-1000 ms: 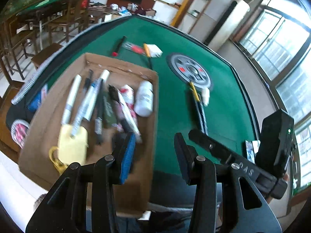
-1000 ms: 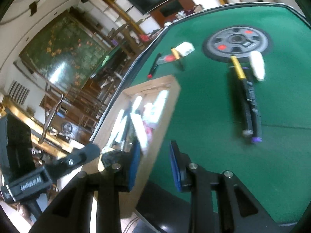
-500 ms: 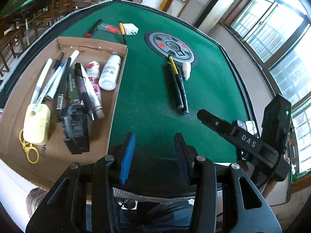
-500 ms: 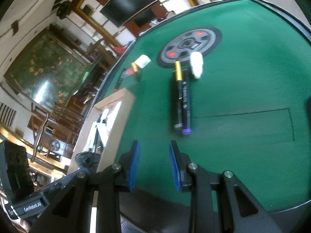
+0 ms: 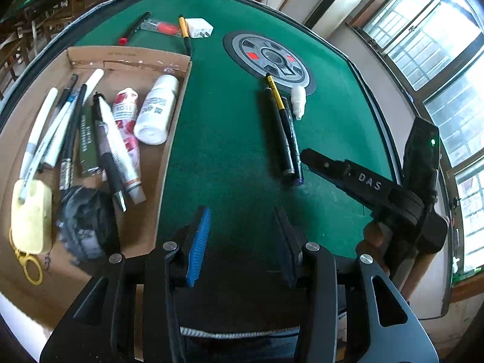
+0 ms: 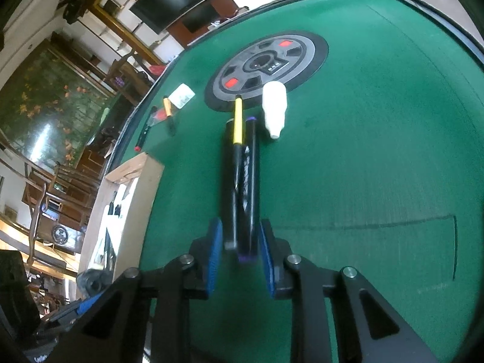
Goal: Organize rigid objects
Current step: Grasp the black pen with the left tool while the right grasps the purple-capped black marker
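Two black markers (image 6: 242,187) lie side by side on the green table, with a thinner yellow-and-black pen (image 6: 238,121) resting on them. My right gripper (image 6: 240,254) straddles their near ends; its jaws are closing, and a thin gap still shows at each blue pad. A small white bottle (image 6: 273,106) lies just right of the markers. The left wrist view shows the same markers (image 5: 284,139) with the right gripper (image 5: 305,155) at their near tips. My left gripper (image 5: 242,227) is open and empty above the table's near edge, right of the cardboard box (image 5: 136,230).
The box holds several pens, a white bottle (image 5: 155,112), a tube, a yellow lock and a black round object (image 5: 87,220). A grey round disc (image 5: 269,59) is set into the table's middle. A white charger (image 5: 199,27) and loose pens lie at the far edge.
My right gripper swung from beside the box over to the markers' near ends and its jaws narrowed. My left gripper drew back from above the box to the table's near edge, still open.
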### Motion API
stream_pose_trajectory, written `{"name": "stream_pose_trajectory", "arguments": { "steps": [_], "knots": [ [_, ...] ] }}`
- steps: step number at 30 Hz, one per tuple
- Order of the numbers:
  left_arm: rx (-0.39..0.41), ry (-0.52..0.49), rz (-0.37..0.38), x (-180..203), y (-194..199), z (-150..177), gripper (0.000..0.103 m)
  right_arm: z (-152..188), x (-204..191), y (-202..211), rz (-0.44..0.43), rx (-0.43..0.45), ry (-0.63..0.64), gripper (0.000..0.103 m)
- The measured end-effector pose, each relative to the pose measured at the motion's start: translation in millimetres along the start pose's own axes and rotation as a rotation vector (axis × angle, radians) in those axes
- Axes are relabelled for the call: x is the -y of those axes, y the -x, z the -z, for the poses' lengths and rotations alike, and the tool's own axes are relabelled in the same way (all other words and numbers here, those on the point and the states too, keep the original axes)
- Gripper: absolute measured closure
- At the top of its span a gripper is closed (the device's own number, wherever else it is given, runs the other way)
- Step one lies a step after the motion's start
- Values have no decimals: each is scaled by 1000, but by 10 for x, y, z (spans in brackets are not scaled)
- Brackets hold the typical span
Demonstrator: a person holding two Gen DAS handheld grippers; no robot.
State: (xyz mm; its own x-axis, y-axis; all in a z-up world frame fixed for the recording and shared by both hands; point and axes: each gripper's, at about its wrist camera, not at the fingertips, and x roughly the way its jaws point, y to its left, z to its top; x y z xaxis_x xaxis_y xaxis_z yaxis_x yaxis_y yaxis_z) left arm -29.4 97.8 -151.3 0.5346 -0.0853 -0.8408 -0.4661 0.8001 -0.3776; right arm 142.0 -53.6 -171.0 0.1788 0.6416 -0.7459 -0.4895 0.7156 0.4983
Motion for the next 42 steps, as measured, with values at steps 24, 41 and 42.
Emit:
{"name": "stream_pose_trajectory", "arguments": {
  "steps": [24,41,42],
  "knots": [
    [-79,-50,-20,275,-493,-422,62,67,107,77,134,-17,73,90],
    [-96,-169,-199,666,-1073,-619,88,196,402,247,11,-16,-14,88],
    [-94,-176,-202,648,-1039,-570,88,197,402,247,12,-15,-14,88]
  ]
}}
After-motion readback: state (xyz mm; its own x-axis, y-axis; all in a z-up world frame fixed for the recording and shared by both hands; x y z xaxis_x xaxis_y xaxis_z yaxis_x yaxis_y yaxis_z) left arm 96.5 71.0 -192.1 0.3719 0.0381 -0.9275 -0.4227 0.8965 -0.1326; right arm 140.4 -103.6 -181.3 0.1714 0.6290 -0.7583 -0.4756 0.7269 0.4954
